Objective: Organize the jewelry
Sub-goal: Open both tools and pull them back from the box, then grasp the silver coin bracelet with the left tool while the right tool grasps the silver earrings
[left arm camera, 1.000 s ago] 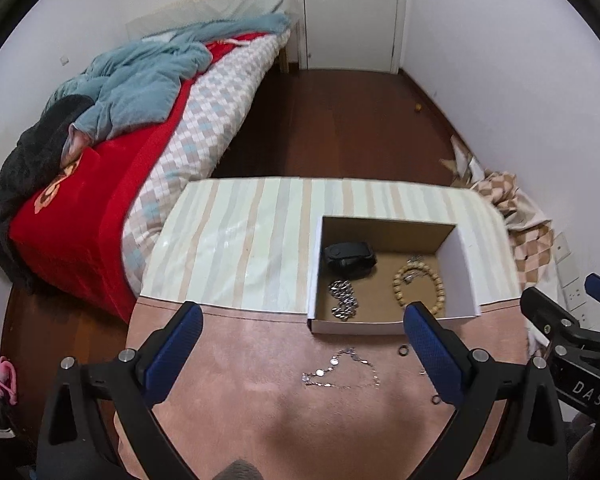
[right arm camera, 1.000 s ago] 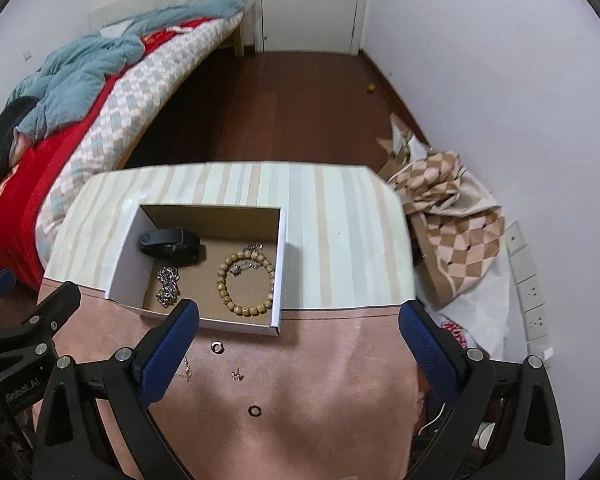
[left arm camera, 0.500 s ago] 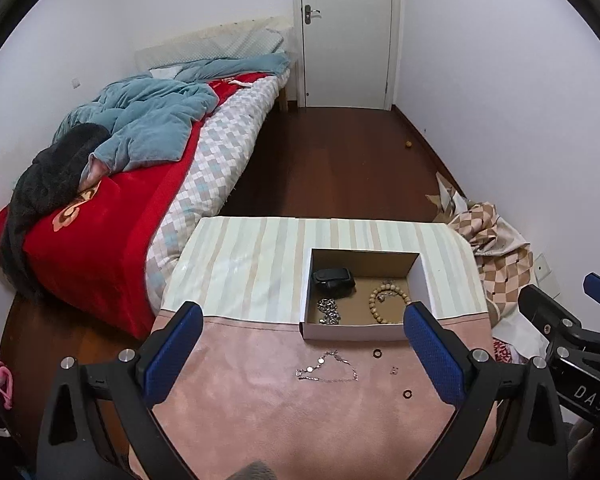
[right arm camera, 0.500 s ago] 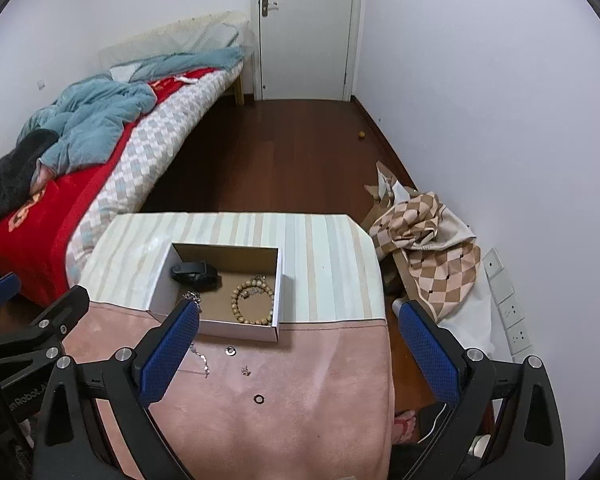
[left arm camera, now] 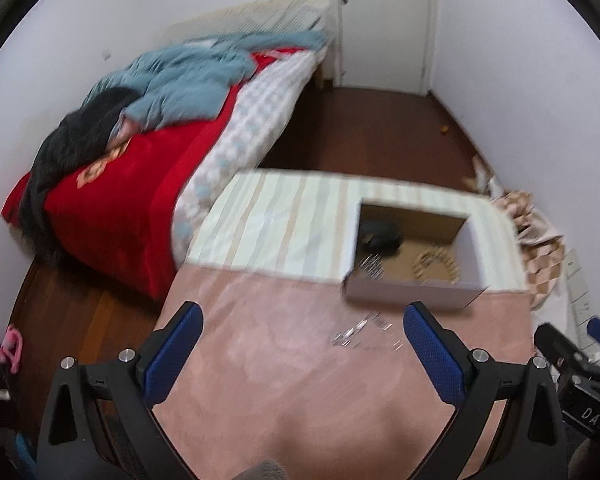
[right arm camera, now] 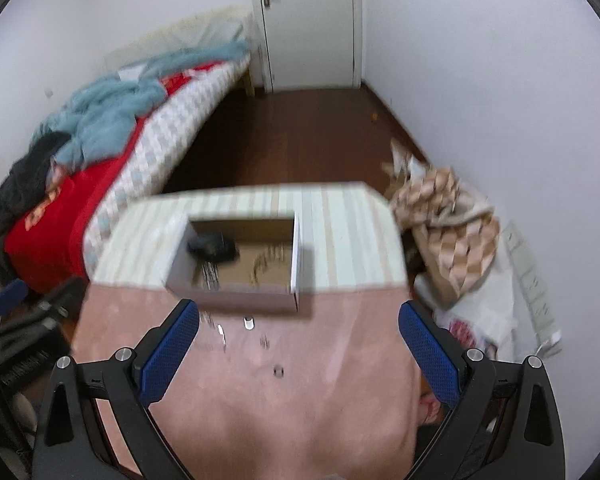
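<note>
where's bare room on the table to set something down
Free: the striped cloth left of the box, the striped strip to its right, and the near pink mat. Crowded: just in front of the box, where the chain and small rings lie.

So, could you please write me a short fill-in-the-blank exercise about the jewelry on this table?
1. The beaded bracelet lies inside the ____.
2. The silver chain lies on the ____ mat, outside the cardboard box.
3. Both the left tongs and the right tongs are ____ and hold nothing.
4. The small ring lies ____ the box.

Missing words: box; pink; open; outside
</note>
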{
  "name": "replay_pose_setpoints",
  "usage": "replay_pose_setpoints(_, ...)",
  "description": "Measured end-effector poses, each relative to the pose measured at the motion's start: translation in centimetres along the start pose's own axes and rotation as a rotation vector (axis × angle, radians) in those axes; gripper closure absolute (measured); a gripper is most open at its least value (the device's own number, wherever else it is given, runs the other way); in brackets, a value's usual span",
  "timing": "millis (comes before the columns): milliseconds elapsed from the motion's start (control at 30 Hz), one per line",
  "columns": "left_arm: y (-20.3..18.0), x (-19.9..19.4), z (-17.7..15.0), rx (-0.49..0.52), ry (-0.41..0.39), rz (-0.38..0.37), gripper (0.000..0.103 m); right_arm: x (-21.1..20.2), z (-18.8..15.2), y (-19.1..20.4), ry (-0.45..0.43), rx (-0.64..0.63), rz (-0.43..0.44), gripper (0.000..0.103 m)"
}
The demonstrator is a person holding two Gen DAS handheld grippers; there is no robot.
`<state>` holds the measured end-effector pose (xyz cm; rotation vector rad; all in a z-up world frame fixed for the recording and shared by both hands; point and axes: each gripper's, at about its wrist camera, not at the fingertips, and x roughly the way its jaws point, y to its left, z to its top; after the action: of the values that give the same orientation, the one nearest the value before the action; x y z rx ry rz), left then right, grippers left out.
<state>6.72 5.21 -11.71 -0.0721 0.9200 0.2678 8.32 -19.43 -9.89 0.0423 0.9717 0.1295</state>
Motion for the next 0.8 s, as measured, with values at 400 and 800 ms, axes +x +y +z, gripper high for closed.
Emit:
replay_pose_setpoints(400, 1.9, 10.4, -4.1, -0.017, 0.214, 0.083, 0.001, 14.3, -5.8, 0.8, 0.172, 0.025, 0.13, 0.042)
replay_pose_setpoints(800, 0.7, 13.9, -3.1, 0.001, 0.272, 0.018, 0.001, 17.7, -5.5, 3.6, 0.154, -0.058, 0.101, 0.094)
